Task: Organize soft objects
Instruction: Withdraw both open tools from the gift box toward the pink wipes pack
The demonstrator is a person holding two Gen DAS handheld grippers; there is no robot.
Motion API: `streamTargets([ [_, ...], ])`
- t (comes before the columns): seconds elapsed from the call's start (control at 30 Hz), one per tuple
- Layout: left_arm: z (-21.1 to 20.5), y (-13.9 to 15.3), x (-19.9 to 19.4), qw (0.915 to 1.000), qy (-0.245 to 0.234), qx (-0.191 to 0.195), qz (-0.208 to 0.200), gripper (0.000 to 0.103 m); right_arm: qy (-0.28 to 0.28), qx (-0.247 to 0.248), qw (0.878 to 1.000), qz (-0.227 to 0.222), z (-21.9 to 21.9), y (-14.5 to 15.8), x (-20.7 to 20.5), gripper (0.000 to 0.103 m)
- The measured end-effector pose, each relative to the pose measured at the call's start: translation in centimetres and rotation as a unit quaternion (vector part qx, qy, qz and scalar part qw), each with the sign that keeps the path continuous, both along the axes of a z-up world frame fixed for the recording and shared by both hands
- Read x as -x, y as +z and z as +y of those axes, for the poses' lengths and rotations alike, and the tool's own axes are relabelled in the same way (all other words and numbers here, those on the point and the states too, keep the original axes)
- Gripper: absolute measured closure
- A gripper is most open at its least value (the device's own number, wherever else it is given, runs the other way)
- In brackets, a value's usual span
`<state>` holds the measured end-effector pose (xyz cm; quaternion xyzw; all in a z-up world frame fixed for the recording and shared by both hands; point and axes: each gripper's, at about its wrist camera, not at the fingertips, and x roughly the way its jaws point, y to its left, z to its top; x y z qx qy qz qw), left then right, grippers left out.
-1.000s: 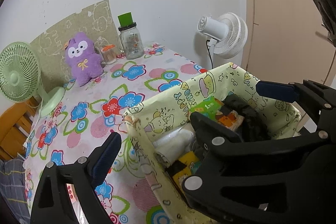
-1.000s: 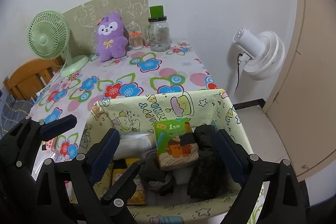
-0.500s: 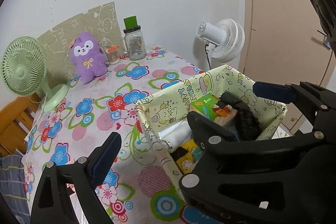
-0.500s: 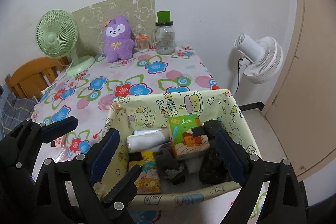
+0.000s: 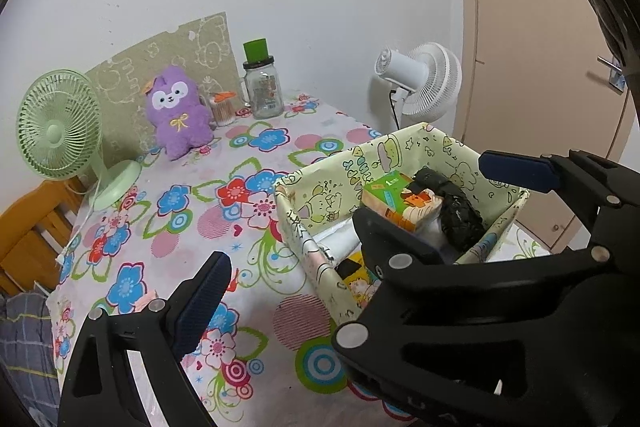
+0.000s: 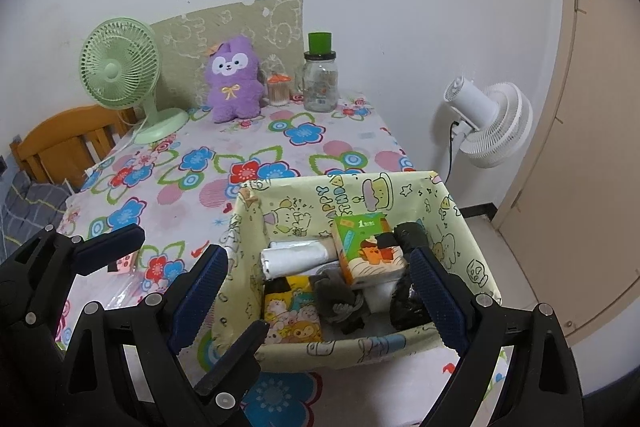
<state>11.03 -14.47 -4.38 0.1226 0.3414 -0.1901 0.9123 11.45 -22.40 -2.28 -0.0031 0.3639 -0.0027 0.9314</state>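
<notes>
Both grippers have drawn back from the fabric basket point(image 6: 360, 195), which now shows whole on the floral tablecloth point(image 6: 224, 163). The right gripper point(image 6: 320, 291) and left gripper point(image 5: 352, 223) gape wide, holding nothing. The basket holds a tissue pack point(image 6: 366, 247), a white roll point(image 6: 296, 257) and dark cloth point(image 6: 408, 301)

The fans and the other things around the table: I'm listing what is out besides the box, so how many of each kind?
Fans: 2, green fan on the table, white fan beside it
Plush toys: 1, purple plush
Glass jars: 1, green-lidded jar
Small orange-lidded containers: 1
Total: 5
</notes>
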Motion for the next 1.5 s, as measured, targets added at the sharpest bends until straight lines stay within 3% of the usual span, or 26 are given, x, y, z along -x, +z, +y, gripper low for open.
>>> streamTargets([
  [1.5, 8.3, 0.4, 6.1, 0.9978, 0.059, 0.013, -0.027, 0.008, 0.04, 0.008, 0.999, -0.021, 8.5, 0.6, 5.5, 0.009],
])
